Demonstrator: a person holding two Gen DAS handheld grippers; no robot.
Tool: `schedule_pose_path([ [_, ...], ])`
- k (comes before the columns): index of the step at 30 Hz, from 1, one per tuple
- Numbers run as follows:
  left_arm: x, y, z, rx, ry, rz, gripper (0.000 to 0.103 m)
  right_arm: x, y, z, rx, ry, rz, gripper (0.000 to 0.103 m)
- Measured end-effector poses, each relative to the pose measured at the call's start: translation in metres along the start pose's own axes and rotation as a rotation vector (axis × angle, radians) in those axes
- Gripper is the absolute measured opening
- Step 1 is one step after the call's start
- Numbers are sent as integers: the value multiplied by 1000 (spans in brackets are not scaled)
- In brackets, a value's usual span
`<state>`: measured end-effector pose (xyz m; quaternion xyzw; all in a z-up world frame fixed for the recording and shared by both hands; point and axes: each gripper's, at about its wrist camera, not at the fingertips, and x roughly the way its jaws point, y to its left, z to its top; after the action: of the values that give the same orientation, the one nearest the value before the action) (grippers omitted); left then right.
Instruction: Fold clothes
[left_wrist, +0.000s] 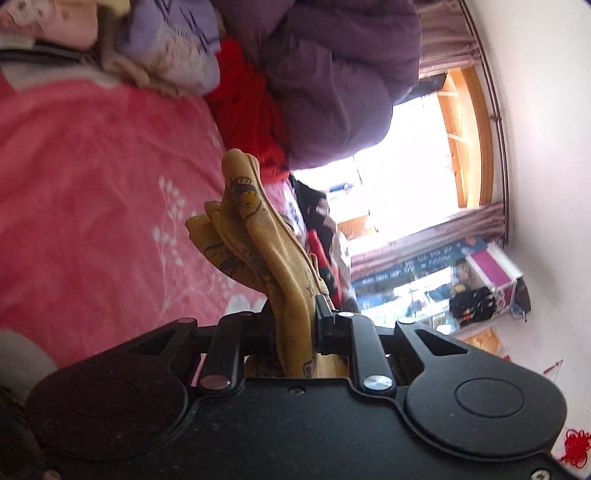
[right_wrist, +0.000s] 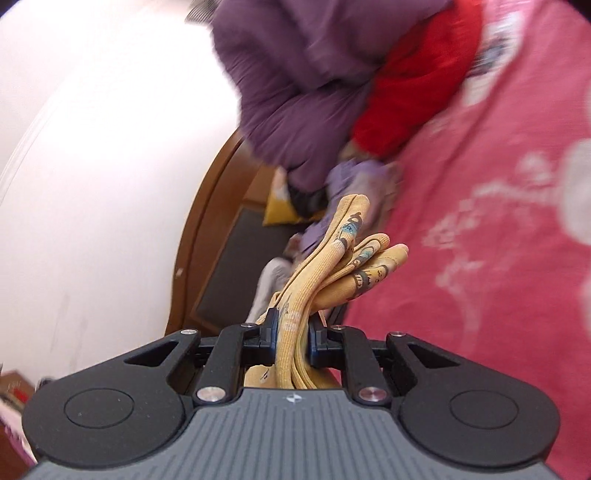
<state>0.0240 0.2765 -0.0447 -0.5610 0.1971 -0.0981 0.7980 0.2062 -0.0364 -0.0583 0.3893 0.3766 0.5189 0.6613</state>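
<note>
Fabric fills both grips: your left gripper (left_wrist: 295, 317) and right gripper (right_wrist: 291, 328) each pinch a bunched end of the yellow printed garment (left_wrist: 255, 236). It hangs above the pink bedspread (left_wrist: 92, 192), its long axis running between your 2 hands, neither nearer.

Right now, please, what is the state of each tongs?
Left tongs: closed on the yellow printed garment.
Right tongs: closed on a bunched yellow printed garment; whether it is the same garment cannot be told.

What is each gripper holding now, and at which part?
Both hold yellow printed fabric: left gripper and right gripper each pinch a bunched fold. Which part cannot be told.
</note>
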Motion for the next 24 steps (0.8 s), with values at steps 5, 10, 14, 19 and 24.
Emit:
schedule_pose_path([
  [5,-73,12,47,-20,-206,2,16,113,47,10,-46,168,96,17],
  [10,-125,12,96,18,-401,15,16,221,90,16,-112,314,198,17],
  [14,-149,3,140,87,-532,22,16,292,126,28,-164,368,289,17],
  [19,-142,24,191,56,-617,62,17,368,130,58,-172,348,151,50],
  [24,-131,99,196,-118,-565,304,64,377,92,41,-256,329,-150,54],
])
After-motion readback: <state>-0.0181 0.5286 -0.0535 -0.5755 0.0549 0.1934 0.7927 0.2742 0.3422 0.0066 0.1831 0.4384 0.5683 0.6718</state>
